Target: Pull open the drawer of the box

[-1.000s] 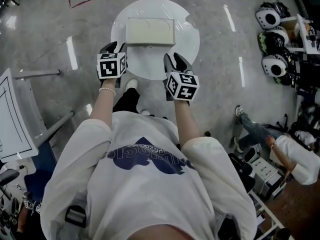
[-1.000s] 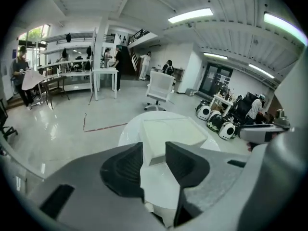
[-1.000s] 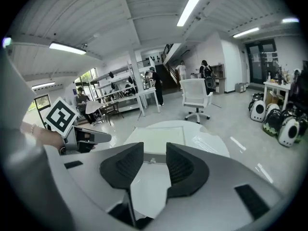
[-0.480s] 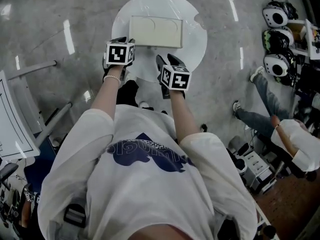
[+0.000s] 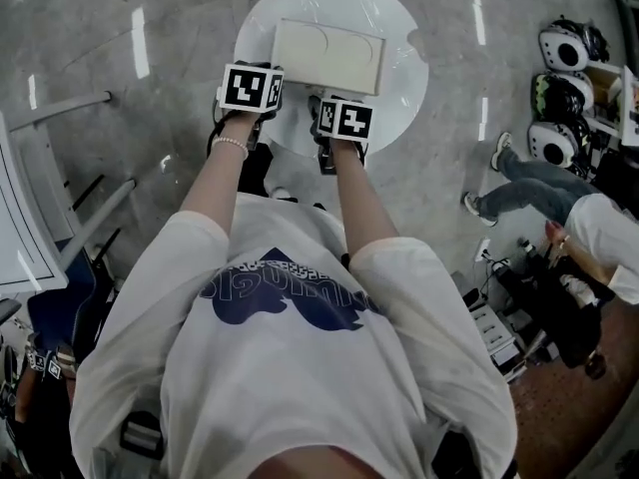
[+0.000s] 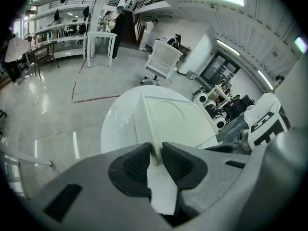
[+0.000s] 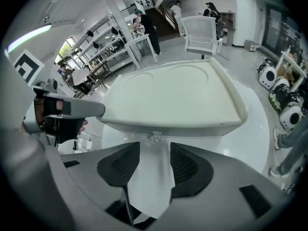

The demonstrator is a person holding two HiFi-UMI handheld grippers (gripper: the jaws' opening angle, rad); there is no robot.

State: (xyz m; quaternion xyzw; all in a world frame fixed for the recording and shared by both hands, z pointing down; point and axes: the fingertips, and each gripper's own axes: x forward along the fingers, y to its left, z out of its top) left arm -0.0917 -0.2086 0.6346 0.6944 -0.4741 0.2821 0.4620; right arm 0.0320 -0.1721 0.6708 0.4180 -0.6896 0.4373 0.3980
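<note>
A cream box (image 5: pixel 329 53) lies on the round white table (image 5: pixel 399 98). My left gripper (image 5: pixel 262 86) is at the box's near left corner. In the left gripper view that corner (image 6: pixel 154 129) stands between the pads, and the left gripper (image 6: pixel 155 148) is closing its jaws onto it. My right gripper (image 5: pixel 339 110) faces the box's front side. In the right gripper view the box (image 7: pixel 173 97) fills the middle, with a small clear knob (image 7: pixel 155 136) on its front. The right gripper (image 7: pixel 155 150) is just short of the knob, its jaws opening with nothing between them.
Several helmets (image 5: pixel 564 48) sit on a rack at the right. A person (image 5: pixel 599 228) crouches on the floor at the right. A white board on metal legs (image 5: pixel 25 218) stands at the left. A white chair (image 6: pixel 161 64) stands beyond the table.
Both grippers have moved forward to the box. The left one has reached the near left corner and narrowed its jaws. The right one has swung in to the box's front.
</note>
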